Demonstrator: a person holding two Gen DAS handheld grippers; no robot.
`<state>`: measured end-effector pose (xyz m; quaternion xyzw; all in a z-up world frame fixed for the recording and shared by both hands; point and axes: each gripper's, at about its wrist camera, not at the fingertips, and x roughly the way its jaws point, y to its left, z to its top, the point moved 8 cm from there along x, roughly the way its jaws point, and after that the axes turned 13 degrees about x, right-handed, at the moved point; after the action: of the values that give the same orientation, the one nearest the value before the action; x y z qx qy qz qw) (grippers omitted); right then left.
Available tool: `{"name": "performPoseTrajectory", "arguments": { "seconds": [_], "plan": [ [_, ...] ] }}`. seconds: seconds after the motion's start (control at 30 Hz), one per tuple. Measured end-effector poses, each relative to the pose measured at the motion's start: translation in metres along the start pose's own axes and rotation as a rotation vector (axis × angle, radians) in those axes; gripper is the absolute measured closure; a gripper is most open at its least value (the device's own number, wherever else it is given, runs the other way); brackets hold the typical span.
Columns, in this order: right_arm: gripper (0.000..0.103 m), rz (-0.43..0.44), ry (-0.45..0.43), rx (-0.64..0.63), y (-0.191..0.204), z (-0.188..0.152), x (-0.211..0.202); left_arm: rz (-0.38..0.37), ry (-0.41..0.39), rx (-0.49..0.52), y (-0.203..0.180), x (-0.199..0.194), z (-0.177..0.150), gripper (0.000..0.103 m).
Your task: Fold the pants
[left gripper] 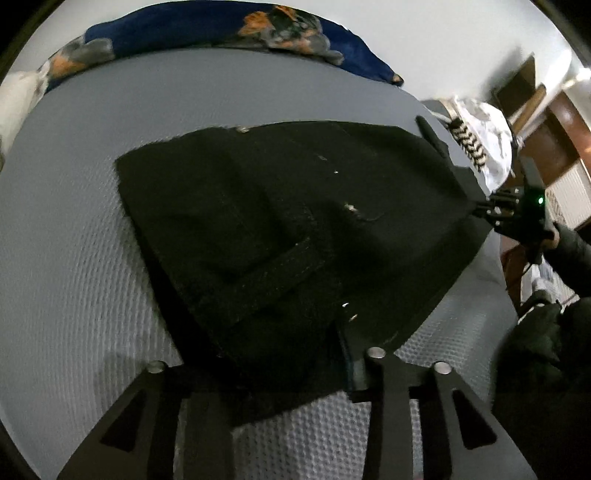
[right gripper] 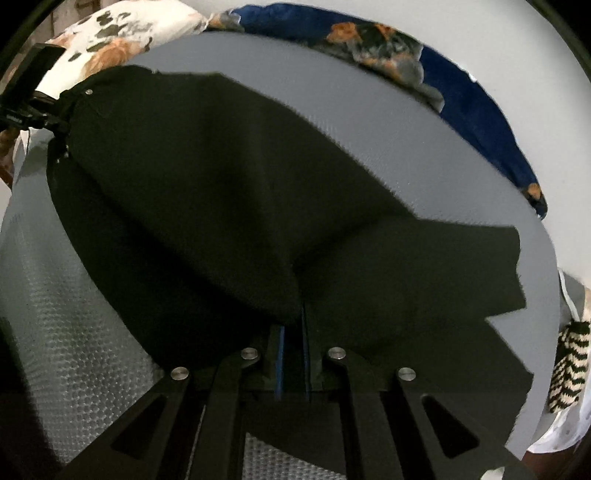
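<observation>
Black pants [left gripper: 280,206] lie spread on a grey mattress [left gripper: 74,229]. In the left wrist view my left gripper [left gripper: 280,376] stands open at the pants' near edge. The cloth lies loose between its fingers [left gripper: 354,369], which do not press on it. The right gripper [left gripper: 480,210] at the right edge is shut on a pinch of the pants and holds that part up in a taut ridge. In the right wrist view the same grip shows close up: my right gripper [right gripper: 293,347] holds black cloth [right gripper: 221,206] between its blue-edged pads. The left gripper [right gripper: 55,118] sits at the pants' far-left corner.
A blue blanket [left gripper: 207,26] with an orange and grey print lies along the bed's far edge. A patterned pillow [right gripper: 122,33] and a black-and-white striped item [right gripper: 569,365] lie beside the pants. Wooden furniture [left gripper: 561,125] and a person's dark sleeve [left gripper: 569,251] are at the right.
</observation>
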<state>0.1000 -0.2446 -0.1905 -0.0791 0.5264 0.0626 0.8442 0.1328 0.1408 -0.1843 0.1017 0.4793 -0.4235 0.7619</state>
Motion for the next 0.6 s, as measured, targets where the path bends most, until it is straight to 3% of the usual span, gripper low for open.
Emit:
{"name": "performPoseTrajectory", "arguments": {
  "seconds": [0.1,0.17,0.27,0.43,0.6],
  "plan": [
    [0.098,0.004,0.004,0.009,0.0,0.0,0.002,0.047,-0.024,-0.03,0.001,-0.013,-0.007,0.05],
    [0.098,0.007,0.004,0.011,0.0,0.0,0.002,0.092,-0.032,-0.057,0.002,-0.023,-0.014,0.048],
    [0.098,0.011,-0.007,0.013,0.001,0.0,0.0,0.119,-0.059,-0.176,0.011,-0.044,-0.028,0.048],
    [0.098,0.017,-0.03,0.024,0.001,0.002,-0.002,0.051,-0.143,-0.492,0.014,-0.061,-0.042,0.048],
    [0.098,0.02,-0.056,0.032,0.002,0.005,-0.006,-0.06,-0.157,-0.686,0.005,-0.04,-0.037,0.048]
  ]
}}
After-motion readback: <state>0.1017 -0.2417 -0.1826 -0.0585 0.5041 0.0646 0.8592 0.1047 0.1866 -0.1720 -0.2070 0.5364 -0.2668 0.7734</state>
